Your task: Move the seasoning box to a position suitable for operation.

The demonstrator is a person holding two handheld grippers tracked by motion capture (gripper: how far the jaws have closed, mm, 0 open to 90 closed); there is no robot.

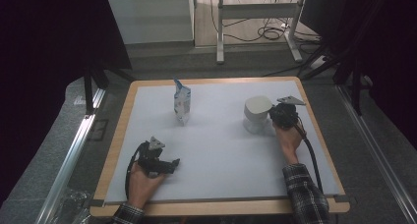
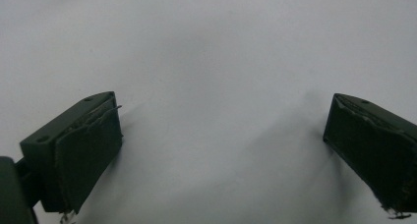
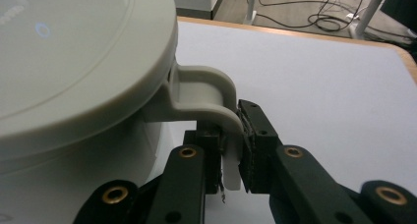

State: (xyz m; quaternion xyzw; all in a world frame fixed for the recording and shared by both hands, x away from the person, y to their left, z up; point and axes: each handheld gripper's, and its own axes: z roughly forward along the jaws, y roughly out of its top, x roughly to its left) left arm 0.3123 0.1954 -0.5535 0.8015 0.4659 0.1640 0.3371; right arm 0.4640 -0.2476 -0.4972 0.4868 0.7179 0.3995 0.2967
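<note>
Black jaws of the right claw (image 3: 235, 160), matte plastic with brass-ringed pivot holes, are pinched on the curved handle (image 3: 216, 94) of a pale grey-white jug (image 3: 74, 76). That handle is a smooth moulded loop, its lower strip caught between the two pads. The jug has a broad, rounded lid with a raised rim line and a small blue ring mark; any lettering beside it is too blurred to read. Seen from above, the jug (image 1: 257, 113) stands on the right half of the counter (image 1: 216, 150), touching the right claw (image 1: 281, 113). A matte white sheet covers this counter inside a light wooden border. Well apart, at the near left, the left claw (image 2: 221, 135) rests spread wide over bare sheet. A crinkled white-and-blue pouch (image 1: 181, 102) stands upright toward the far edge.
</note>
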